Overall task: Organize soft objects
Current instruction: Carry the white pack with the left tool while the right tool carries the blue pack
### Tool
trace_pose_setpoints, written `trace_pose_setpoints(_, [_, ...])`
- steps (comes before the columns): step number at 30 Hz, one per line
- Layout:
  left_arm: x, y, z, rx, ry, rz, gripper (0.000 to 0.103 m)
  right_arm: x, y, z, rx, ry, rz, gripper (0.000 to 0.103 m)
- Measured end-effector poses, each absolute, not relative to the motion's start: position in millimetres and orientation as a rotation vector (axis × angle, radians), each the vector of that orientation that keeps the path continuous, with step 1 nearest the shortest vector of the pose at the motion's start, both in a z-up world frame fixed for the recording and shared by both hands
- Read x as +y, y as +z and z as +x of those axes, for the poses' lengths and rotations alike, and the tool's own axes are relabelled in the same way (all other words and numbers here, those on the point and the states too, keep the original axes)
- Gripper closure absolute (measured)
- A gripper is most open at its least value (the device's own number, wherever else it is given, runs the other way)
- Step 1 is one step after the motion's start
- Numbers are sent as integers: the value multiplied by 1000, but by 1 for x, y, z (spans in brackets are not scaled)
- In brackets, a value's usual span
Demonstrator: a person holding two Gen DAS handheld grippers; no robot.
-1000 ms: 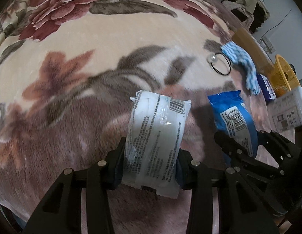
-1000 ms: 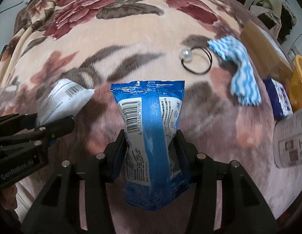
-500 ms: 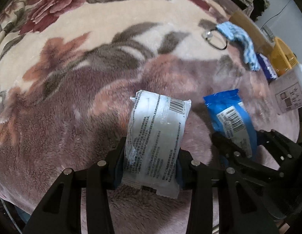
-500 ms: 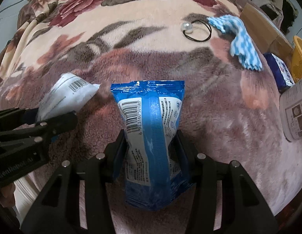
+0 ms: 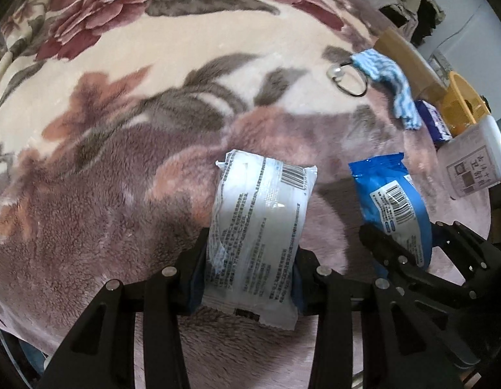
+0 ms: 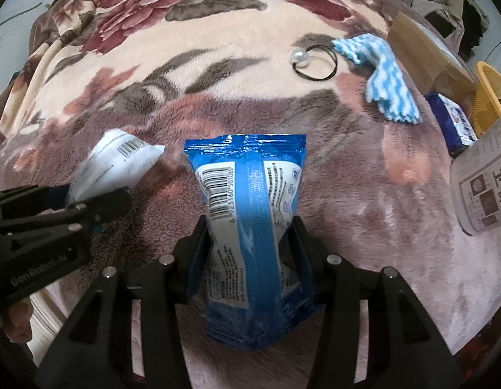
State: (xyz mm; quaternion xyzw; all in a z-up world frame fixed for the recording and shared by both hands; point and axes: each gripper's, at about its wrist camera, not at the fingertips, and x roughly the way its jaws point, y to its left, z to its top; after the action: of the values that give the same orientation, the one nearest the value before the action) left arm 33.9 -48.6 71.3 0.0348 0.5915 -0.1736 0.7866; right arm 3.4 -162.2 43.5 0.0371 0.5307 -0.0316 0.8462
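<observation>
Pinching a crinkly white plastic packet (image 5: 256, 243) printed with fine text and a barcode, the left gripper (image 5: 250, 259) holds it above the plush floral fleece blanket (image 5: 120, 129). Beside it, the right gripper (image 6: 248, 243) squeezes a glossy blue foil pouch (image 6: 250, 227), denting its soft middle. Farther off on the blanket lie a black elastic hair tie with a pearl bead (image 6: 315, 61), touching a rumpled blue-and-white wavy cloth (image 6: 383, 74), and near the edge a dark blue rectangular packet (image 6: 451, 123).
</observation>
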Motion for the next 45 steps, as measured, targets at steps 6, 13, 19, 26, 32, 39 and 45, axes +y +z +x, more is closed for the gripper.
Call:
trace_pose_setpoints(6, [-69, 84, 31, 1254, -404, 96, 60, -175, 56, -4, 1094, -89, 91, 54])
trace_pose_setpoints(13, [-97, 94, 23, 1238, -446, 129, 60, -197, 70, -15, 1068, -126, 110, 54])
trace_pose_setpoints(19, [-123, 99, 16, 1232, -480, 159, 60, -219, 78, -25, 1052, -160, 133, 54])
trace_pose_setpoints(26, [-146, 105, 11, 1224, -513, 179, 60, -240, 84, -35, 1042, -189, 148, 54])
trace_pose_setpoints(32, [-167, 111, 7, 1214, -537, 200, 60, -256, 90, -40, 1029, -206, 158, 54])
trace_pose_setpoints(39, [-186, 117, 5, 1201, -558, 213, 60, -270, 96, -45, 1017, -223, 163, 54])
trace_pose_setpoints(45, [-197, 125, 4, 1187, -571, 214, 60, -278, 103, -47, 1006, -231, 166, 54])
